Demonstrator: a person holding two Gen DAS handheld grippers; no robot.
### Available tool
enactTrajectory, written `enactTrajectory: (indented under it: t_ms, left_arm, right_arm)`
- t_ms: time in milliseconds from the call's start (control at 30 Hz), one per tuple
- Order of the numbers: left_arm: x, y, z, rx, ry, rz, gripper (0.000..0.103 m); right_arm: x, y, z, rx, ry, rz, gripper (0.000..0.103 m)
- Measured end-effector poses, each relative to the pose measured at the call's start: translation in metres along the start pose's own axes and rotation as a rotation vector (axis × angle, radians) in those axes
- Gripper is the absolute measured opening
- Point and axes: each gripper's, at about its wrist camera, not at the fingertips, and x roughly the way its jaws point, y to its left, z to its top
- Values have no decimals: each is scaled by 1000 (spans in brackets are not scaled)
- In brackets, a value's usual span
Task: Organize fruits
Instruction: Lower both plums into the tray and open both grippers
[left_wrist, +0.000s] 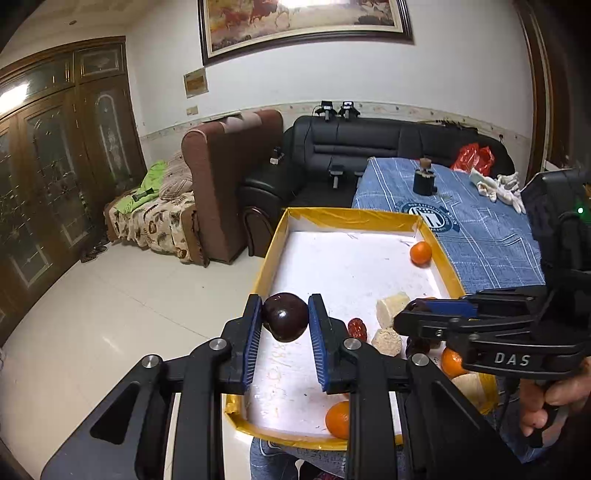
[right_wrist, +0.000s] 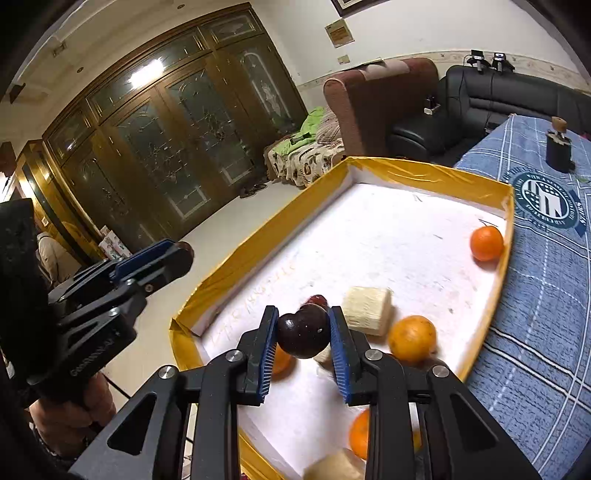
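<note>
Living-room furniture fills the background: a black sofa (left_wrist: 388, 147) and a brown armchair (left_wrist: 229, 177) beyond the counter (left_wrist: 491, 236) with its blue checked cloth. On that counter sits the tray (left_wrist: 354, 218), yellow-rimmed and white inside, the landmark for everything else. One orange (left_wrist: 420, 253) lies alone in the tray's far right corner; near its front right are more oranges, pale corn pieces (left_wrist: 392, 309) and a red date (left_wrist: 357, 328), loosely mixed. Sorting looks barely begun: no groups are formed yet. Above the tray's left rim the left gripper (left_wrist: 285, 318) pinches a dark plum (left_wrist: 285, 316). Over the tray's near middle the right gripper (right_wrist: 303, 334) clamps a second dark plum (right_wrist: 303, 335). Both plums remain to be placed.
</note>
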Motion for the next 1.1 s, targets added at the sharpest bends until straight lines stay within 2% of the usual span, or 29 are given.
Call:
enactTrajectory:
  t_ms: [200, 500, 633, 900, 1100]
  left_arm:
    - [1, -3, -6, -5, -10, -45, 23]
    - [3, -19, -17, 12, -8, -128, 23]
    - [3, -24, -21, 25, -4, -148, 23]
    - [7, -23, -27, 27, 9, -141, 23]
    - [20, -26, -33, 28, 49, -136, 23]
  right_arm:
    - [-3, 11, -1, -19, -3, -33, 27]
    - [-14, -3, 1, 13, -10, -133, 27]
    - [-11, -7, 0, 33, -1, -139, 28]
    - [4, 4, -2, 18, 30, -142, 28]
    - [9, -1, -10, 35, 50, -165, 28]
